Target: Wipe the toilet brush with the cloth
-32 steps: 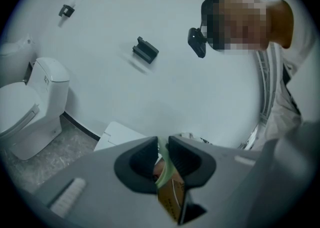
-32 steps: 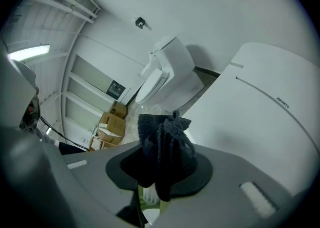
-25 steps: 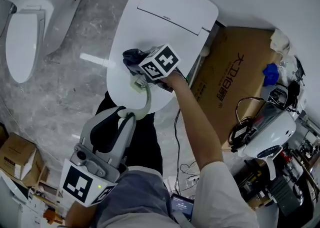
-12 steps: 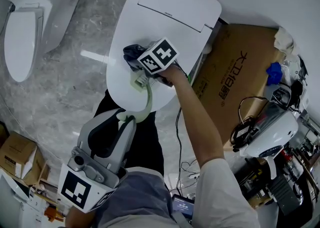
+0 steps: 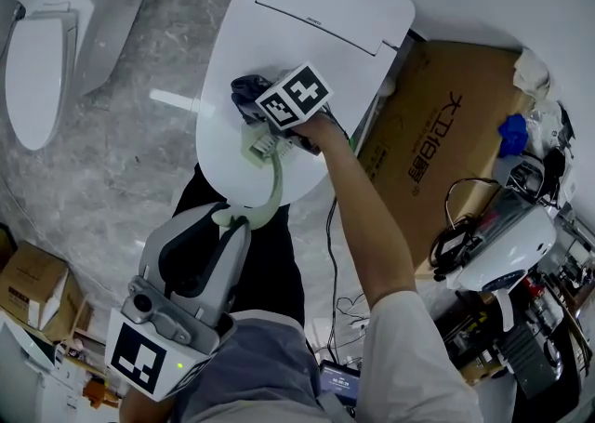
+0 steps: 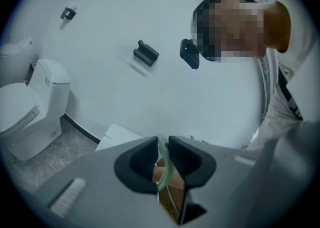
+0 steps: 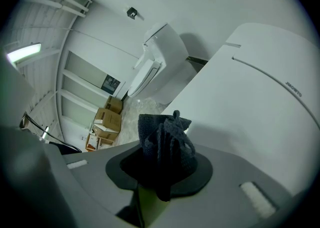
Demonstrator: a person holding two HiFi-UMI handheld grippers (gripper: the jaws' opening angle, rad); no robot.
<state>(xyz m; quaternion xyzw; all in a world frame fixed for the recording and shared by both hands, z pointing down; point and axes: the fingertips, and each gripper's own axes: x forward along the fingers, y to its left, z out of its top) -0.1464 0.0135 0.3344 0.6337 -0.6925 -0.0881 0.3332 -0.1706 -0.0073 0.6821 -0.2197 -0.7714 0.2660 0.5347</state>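
The pale green toilet brush (image 5: 275,179) arches over the closed white toilet lid (image 5: 316,31), its head (image 5: 258,144) resting near the lid's front. My left gripper (image 5: 232,224) is shut on the handle's lower end; in the left gripper view the green handle (image 6: 164,164) is pinched between the dark pads of that gripper (image 6: 161,161). My right gripper (image 5: 258,112), under its marker cube, is shut on a dark grey cloth (image 5: 247,94) pressed at the brush head. In the right gripper view the bunched cloth (image 7: 167,144) fills the jaws of the gripper (image 7: 165,168), hiding the brush head.
A second white toilet (image 5: 42,49) stands at the upper left on the marble floor. A large cardboard box (image 5: 437,142) leans right of the toilet. Cables and white equipment (image 5: 502,244) crowd the right side. Small cardboard boxes (image 5: 33,286) sit at the lower left.
The right gripper and cloth have shifted slightly up and to the right over the brush head. The left gripper has drifted a little down and to the left, still holding the handle.
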